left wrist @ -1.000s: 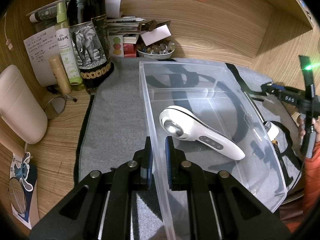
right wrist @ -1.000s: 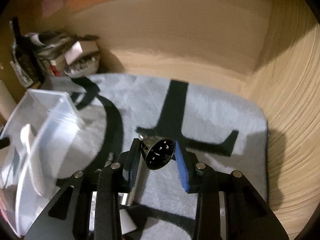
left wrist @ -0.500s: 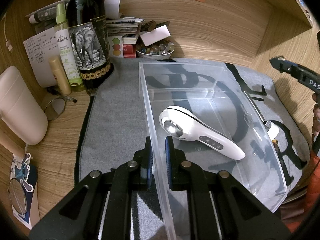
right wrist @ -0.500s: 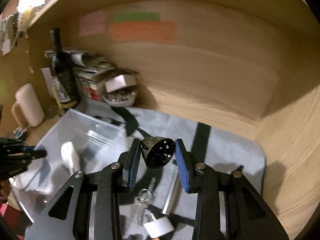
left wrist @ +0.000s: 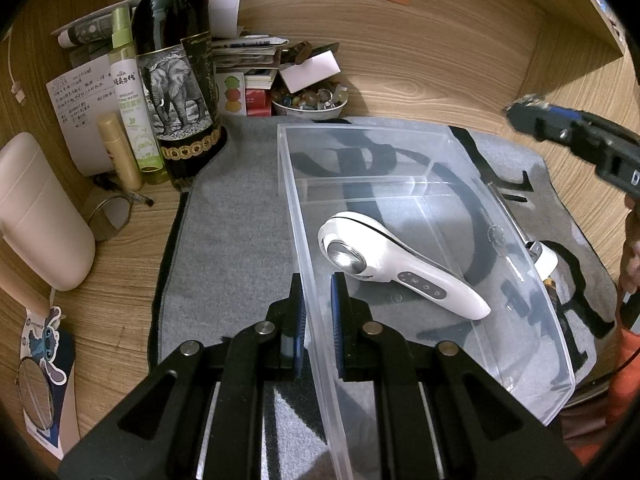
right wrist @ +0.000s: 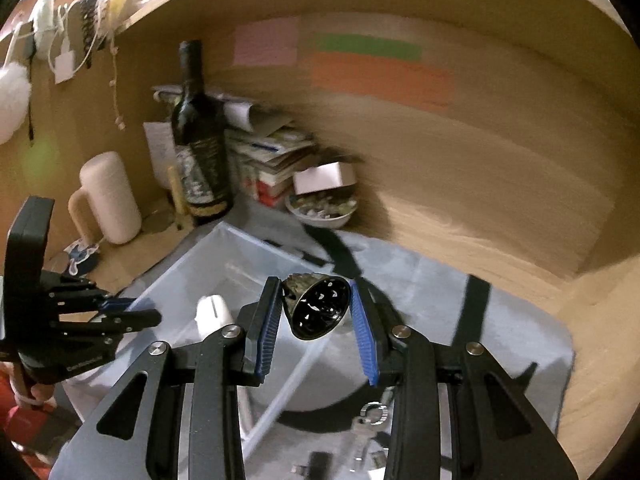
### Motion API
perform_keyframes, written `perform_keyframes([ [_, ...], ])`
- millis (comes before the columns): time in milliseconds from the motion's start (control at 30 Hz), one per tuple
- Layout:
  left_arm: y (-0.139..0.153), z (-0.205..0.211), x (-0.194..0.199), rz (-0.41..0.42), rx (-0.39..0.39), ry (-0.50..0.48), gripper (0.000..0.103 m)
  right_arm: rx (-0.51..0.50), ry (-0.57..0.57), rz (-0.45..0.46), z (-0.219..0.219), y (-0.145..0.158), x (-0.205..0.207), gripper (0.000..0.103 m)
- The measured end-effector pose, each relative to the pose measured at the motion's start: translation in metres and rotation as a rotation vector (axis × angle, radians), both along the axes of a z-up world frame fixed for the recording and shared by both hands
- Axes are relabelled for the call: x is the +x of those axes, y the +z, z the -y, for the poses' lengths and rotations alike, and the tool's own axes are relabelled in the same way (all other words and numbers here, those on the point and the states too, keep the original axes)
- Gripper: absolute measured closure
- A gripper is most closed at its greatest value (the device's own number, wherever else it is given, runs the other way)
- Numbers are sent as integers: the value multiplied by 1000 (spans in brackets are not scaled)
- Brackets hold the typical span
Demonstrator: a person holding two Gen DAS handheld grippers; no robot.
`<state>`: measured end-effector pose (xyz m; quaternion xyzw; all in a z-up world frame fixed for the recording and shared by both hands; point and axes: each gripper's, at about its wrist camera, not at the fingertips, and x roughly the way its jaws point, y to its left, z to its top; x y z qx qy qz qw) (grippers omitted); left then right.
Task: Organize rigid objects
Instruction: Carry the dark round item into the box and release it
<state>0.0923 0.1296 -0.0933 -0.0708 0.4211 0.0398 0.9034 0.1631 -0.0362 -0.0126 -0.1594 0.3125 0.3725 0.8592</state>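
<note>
My left gripper (left wrist: 317,286) is shut on the left wall of a clear plastic bin (left wrist: 360,130) that stands on the grey mat (left wrist: 232,220). A white handheld device (left wrist: 400,268) lies in the bin. My right gripper (right wrist: 315,300) is shut on a dark perforated metal cone (right wrist: 320,318) and holds it in the air above the bin's (right wrist: 224,248) far right corner. The left wrist view shows the right gripper (left wrist: 560,130) at the upper right, above the mat. The right wrist view shows the left gripper (right wrist: 120,316) at the bin's left side and the white device (right wrist: 212,312) inside.
A dark wine bottle (left wrist: 176,80), a green spray bottle (left wrist: 128,92), a bowl of trinkets (left wrist: 310,102) and stacked papers crowd the back left corner. A pale pink mug (left wrist: 36,216) stands at the left. Keys (right wrist: 368,420) lie on the mat right of the bin. Wooden walls enclose the desk.
My right gripper has risen from the mat and swung left toward the bin, rolling a little, with the cone still in it. The left gripper and bin have stayed still.
</note>
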Motion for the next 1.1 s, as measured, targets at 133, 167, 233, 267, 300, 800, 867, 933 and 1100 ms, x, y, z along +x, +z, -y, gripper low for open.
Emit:
perform_keyframes([
  [133,1,0,1,1,-1,-1,92,-41,39,-24,-18,-13,-5,71],
  [167,1,0,1,1,-1,-2,92,-49,45,-27,-21,-16,-5,71],
  [233,2,0,2,2,-1,-4,92,-76,55,-43,-28,-24,-6,71],
  [267,2,0,2,2,-2,-5,92,-85,57,-50,-30,-27,-6,71],
  [300,2,0,3,3,-2,-6,92,-94,59,-59,-33,-31,-5,71],
  [800,1,0,3,5,-2,-7,92,-212,78,-135,-54,-63,6,71],
  [867,1,0,3,5,-1,-8,92,-219,86,-134,-54,-65,4,71],
  [933,1,0,3,4,-1,-7,92,-224,89,-135,-55,-66,4,71],
  [1100,1,0,3,6,-4,-6,92,-222,85,-126,-55,-63,2,68],
])
